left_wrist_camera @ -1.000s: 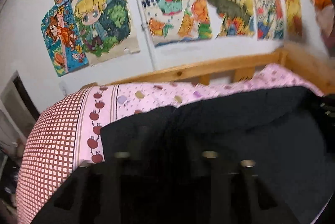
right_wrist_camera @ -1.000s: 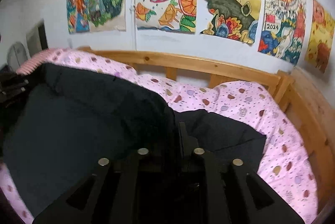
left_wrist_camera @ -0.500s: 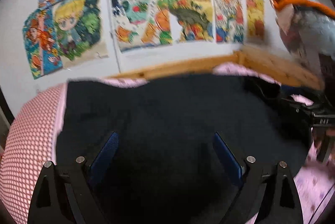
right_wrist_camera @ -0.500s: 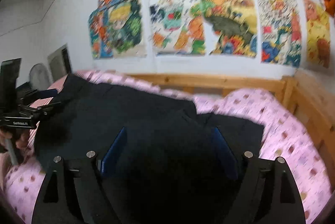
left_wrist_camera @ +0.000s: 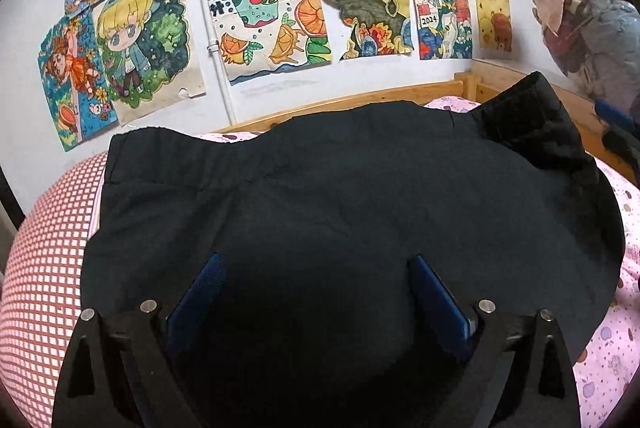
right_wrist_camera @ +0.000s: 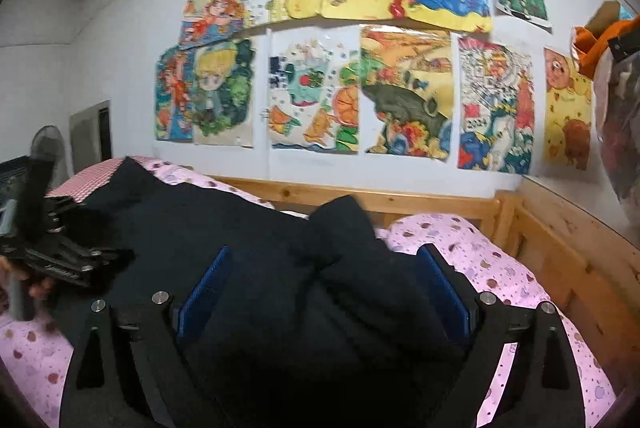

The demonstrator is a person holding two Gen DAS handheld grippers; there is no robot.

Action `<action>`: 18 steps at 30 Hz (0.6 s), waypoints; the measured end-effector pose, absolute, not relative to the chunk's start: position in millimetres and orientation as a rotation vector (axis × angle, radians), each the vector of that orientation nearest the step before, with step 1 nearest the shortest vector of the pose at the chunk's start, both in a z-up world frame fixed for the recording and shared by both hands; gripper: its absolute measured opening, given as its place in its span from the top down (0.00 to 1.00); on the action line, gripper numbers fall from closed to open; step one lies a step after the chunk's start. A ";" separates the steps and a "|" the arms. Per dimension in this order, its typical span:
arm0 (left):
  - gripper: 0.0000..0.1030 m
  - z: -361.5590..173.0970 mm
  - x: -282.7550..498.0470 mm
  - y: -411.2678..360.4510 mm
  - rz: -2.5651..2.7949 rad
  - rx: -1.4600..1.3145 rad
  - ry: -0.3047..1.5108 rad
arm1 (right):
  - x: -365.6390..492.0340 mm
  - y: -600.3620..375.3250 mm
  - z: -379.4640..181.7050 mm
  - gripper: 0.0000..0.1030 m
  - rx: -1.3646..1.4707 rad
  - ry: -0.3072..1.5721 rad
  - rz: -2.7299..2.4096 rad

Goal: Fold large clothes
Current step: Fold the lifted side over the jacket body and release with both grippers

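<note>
While both sets of jaws are opening with nothing pinched between them, the dark trousers (left_wrist_camera: 352,196) lie on the bed (right_wrist_camera: 496,260), long axis running across it. The left hand-held gripper (left_wrist_camera: 316,292) hovers near the waistband end; the right hand-held gripper (right_wrist_camera: 324,288) hovers over the folded-back leg end.

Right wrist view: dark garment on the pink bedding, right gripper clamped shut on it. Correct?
Not quite. The right gripper is not clamped: its jaws are opening, blue pads wide apart, nothing pinched. The right wrist view shows this. The garment does lie on the pink bedding.
</note>
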State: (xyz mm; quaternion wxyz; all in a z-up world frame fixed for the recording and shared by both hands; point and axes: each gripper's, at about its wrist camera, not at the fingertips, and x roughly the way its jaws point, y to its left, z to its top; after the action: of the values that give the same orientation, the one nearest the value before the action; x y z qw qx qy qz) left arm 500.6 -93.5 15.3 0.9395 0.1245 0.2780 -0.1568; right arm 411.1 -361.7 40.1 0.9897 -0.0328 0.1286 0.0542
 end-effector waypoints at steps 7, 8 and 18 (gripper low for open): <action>0.03 15.0 507.9 -92.2 -0.304 0.226 0.565 | 455.5 -339.0 2.2 0.13 -0.190 0.515 0.194; 0.03 15.3 510.3 -93.3 -0.294 0.231 0.567 | 463.4 -339.9 -0.5 0.13 -0.176 0.538 0.202; 0.00 18.4 548.9 -91.8 -0.197 0.197 0.596 | 539.4 -359.5 -3.5 0.13 -0.019 0.647 0.125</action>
State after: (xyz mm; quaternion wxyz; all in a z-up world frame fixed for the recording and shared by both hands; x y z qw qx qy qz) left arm 548.9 -91.8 18.4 0.9463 0.0969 0.2927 -0.0968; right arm 539.4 -359.5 -3.5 0.9461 -0.0092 0.3177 0.0613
